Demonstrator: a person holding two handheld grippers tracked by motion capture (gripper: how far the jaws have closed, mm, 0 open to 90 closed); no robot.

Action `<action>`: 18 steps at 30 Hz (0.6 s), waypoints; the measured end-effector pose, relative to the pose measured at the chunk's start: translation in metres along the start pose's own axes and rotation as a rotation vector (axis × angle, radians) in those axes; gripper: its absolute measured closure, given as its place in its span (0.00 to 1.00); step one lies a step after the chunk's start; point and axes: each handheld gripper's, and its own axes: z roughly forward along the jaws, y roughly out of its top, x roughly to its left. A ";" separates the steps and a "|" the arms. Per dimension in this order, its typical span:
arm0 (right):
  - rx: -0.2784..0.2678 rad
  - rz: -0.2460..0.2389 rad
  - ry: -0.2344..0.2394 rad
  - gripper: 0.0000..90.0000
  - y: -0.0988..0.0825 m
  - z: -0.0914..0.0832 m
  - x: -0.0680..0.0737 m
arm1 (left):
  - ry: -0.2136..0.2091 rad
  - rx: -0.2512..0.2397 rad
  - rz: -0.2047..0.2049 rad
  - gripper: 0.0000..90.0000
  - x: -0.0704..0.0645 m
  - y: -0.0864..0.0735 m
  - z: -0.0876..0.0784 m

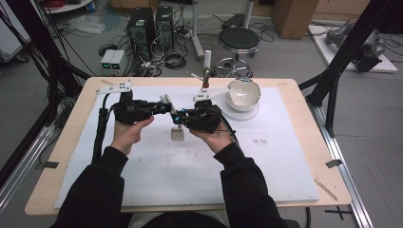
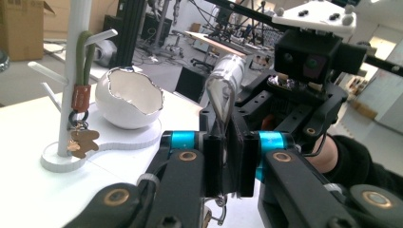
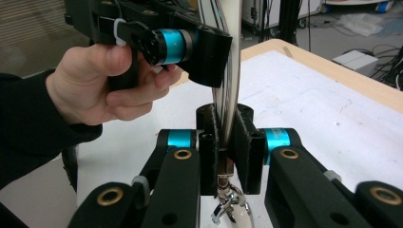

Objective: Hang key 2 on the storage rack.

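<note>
My left hand-held gripper (image 2: 227, 161) clamped on the keychain strap (image 2: 223, 90), my right hand-held gripper (image 3: 227, 152) clenched on the same strap lower down, strap held between them above the worktop (image 1: 285, 156), metal clasp (image 3: 228, 202) dangling below.

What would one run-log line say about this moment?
left gripper: shut on keychain strap | right gripper: shut on keychain strap | charm: hanging above mat | stand: holds another keychain
</note>
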 end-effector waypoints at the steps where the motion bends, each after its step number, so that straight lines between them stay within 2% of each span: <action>1: 0.001 0.001 0.000 0.90 0.000 0.000 -0.001 | -0.003 0.003 0.001 0.95 0.000 0.000 0.000; 8: 0.012 -0.007 0.008 0.88 -0.001 0.001 -0.001 | -0.006 0.018 0.012 0.96 0.000 0.000 0.000; 10: 0.019 -0.004 -0.006 0.81 -0.001 0.002 -0.001 | -0.004 0.021 0.014 0.96 -0.001 0.000 0.000; 16: 0.020 0.005 -0.028 0.74 -0.002 -0.001 -0.003 | 0.016 0.018 0.015 0.96 0.000 0.001 -0.002; 18: 0.018 0.007 -0.043 0.64 -0.002 -0.003 -0.004 | 0.021 0.012 0.014 0.96 0.001 0.002 -0.004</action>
